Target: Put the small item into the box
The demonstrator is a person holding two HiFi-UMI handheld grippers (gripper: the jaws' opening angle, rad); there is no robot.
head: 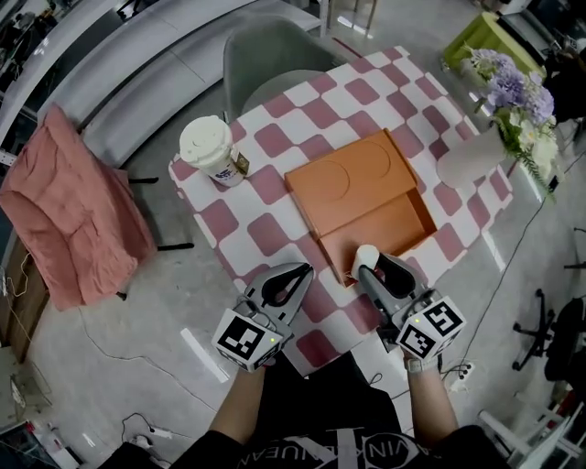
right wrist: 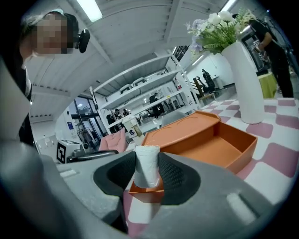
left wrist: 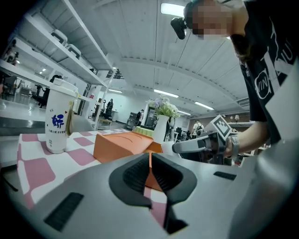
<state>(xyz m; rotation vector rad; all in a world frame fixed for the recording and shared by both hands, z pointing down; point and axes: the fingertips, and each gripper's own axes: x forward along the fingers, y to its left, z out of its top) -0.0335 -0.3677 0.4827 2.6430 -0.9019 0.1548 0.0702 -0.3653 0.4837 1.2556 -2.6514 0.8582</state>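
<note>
At box [head: 352, 188] near corner: white roll [right wrist: 145, 164] clamped upright in right gripper [right wrist: 146, 173] | box's open half bare inside | left gripper [left wrist: 150, 169] jaws together, empty, just left of right, over checked table [head: 265, 240] | cup [head: 210, 150] beyond-left of box, vase [head: 469, 158] to its right.

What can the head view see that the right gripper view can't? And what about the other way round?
Only the head view shows the person's forearms and the marker cube on the right gripper. Only the right gripper view shows the ceiling light, the shelves and the jaws squeezing the small white roll from both sides. Both show that roll, the open orange box, the white vase and the paper cup.
</note>
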